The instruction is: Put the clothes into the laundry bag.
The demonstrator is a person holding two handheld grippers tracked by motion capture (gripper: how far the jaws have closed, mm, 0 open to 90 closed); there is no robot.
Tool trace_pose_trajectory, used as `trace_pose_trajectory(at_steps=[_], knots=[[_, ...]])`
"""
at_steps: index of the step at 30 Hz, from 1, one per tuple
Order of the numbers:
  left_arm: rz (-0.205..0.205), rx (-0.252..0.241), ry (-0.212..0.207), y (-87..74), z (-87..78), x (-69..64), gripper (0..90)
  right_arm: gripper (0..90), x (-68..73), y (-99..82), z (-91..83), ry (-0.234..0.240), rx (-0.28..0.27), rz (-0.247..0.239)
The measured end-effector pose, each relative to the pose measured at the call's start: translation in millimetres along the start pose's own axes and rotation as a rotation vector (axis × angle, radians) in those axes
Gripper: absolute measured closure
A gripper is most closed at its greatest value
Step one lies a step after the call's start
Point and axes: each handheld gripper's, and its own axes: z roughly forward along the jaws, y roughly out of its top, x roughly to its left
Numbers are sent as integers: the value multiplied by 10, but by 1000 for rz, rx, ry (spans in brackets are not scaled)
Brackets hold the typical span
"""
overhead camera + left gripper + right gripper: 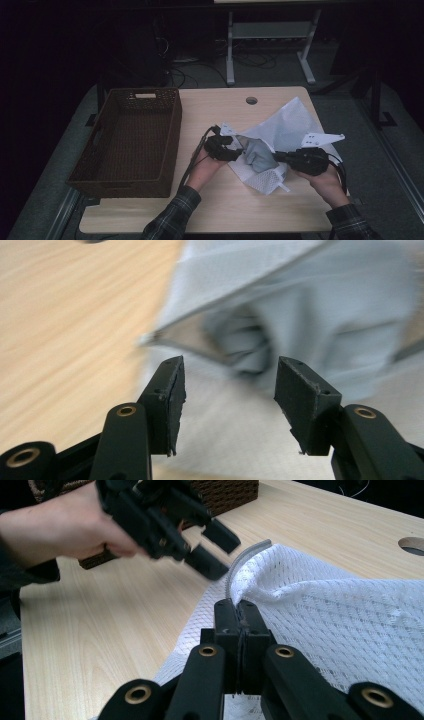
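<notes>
A pale grey-white garment [292,122] with a white mesh lining lies crumpled on the wooden table [215,210], right of centre. My right gripper [276,157] comes in from the right and is shut on a fold of the mesh [340,615]; in the right gripper view its jaws [241,612] are pinched together with the netting between them. At the cloth's left edge my left gripper [239,155] stands open. In the left gripper view its pads [230,390] are apart with nothing between them, and the grey fabric [300,305] is bunched just ahead. The left gripper [215,550] hovers beside the mesh edge.
A dark woven basket [125,97] with nothing in it stands on the table's left side. A round cable hole [251,100] sits near the far edge. Bare wood lies in front of both hands. Beyond the table are a desk frame and cables on the floor.
</notes>
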Motion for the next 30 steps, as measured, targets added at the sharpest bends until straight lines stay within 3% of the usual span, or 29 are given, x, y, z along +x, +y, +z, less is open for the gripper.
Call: trace_pose_trajectory(at_steps=[6, 16, 21, 27, 30], knots=[[-10, 50, 3, -19, 187, 283, 415, 891, -2, -3, 10, -2, 6, -2], [12, 100, -49, -18, 547, 373, 400, 891, -24, -9, 14, -4, 9, -4], [18, 133, -61, 11, 633, 358, 544, 891, -29, -11, 18, -5, 10, -4], [14, 148, -74, 19, 629, 355, 812, 891, -38, -13, 8, -11, 10, -1], [13, 154, -76, 15, 609, 344, 858, 891, -40, -15, 10, -13, 11, -2]])
